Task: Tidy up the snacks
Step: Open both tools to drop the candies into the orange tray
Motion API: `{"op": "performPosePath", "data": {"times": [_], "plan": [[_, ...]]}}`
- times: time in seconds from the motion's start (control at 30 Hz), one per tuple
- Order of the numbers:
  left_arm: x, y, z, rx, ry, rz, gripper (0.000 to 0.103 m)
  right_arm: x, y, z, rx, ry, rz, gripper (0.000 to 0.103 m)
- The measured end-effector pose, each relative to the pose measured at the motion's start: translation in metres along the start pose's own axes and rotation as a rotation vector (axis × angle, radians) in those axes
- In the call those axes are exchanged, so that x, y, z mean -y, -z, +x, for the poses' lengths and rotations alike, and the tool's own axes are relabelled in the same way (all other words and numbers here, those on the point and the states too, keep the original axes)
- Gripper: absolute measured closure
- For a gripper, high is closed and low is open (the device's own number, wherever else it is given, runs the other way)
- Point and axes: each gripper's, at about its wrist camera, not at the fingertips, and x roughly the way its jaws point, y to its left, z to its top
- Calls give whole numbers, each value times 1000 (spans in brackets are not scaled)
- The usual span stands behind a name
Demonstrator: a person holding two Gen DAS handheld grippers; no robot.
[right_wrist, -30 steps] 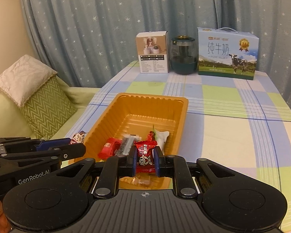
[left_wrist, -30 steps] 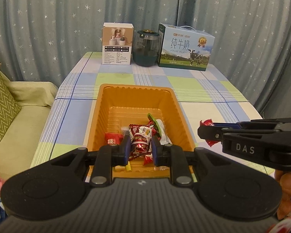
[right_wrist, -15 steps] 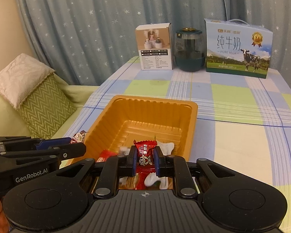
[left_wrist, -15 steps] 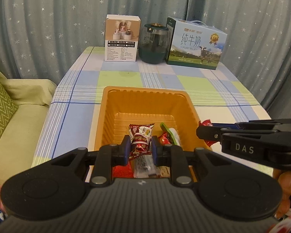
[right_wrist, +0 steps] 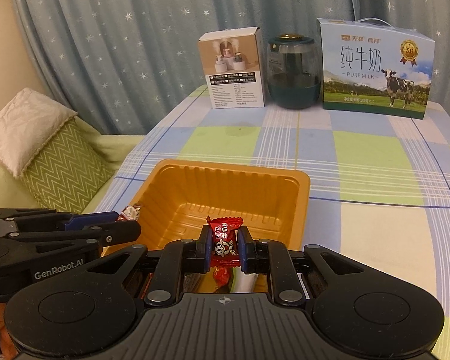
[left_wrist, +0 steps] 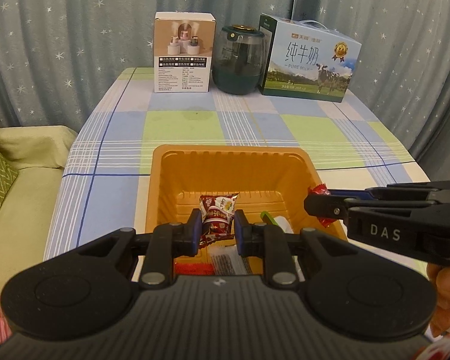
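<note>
Left gripper (left_wrist: 215, 225) clamps a dark-red snack packet (left_wrist: 217, 214) at lower centre; right gripper (right_wrist: 223, 247) clamps a red candy (right_wrist: 224, 240), both above the orange tray (right_wrist: 225, 169).

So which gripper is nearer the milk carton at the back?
Right, though only slightly. The right gripper holds a red candy over the orange tray, on the milk carton side; the left gripper sits further left.

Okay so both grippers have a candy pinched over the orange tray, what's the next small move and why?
Probably open the left gripper and let its dark red snack packet drop. It hangs over the orange tray, where other snacks already lie. The right gripper, shut on a red candy, looks set to follow.
</note>
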Motion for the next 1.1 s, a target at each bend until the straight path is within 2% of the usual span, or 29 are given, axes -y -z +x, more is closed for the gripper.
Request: {"op": "performPosePath", "data": {"times": [0.23, 0.43, 0.53, 0.67, 0.8, 0.93, 0.97, 1.0, 1.03, 1.07, 1.1], "plan": [[0, -5, 12, -4, 28, 2, 81, 4, 3, 2, -7, 5, 14, 85], [-6, 2, -4, 18, 7, -5, 78, 5, 5, 0, -11, 4, 27, 85], [-10, 5, -14, 23, -11, -8, 71, -1, 5, -2, -14, -9, 30, 85], [-15, 10, -27, 29, -35, -1, 69, -10, 3, -6, -7, -21, 27, 85], [-19, 15, -36, 29, -52, 14, 57, -17, 0, -8, -1, -33, 46, 85], [-24, 21, -43, 27, -57, 13, 52, -18, -3, -9, 6, -73, 91, 85], [-25, 22, -44, 26, -60, 14, 48, -18, -3, -10, 12, -68, 102, 80], [-25, 23, -45, 27, -63, 17, 43, -18, -4, -12, 21, -57, 108, 71], [-26, 25, -47, 28, -66, 20, 42, -18, -4, -15, 33, -58, 117, 41], [-26, 26, -49, 30, -68, 20, 38, -17, -4, -19, 52, -69, 129, 29], [-27, 27, -50, 32, -72, 20, 33, -16, -4, -22, 60, -73, 131, 29]]}}
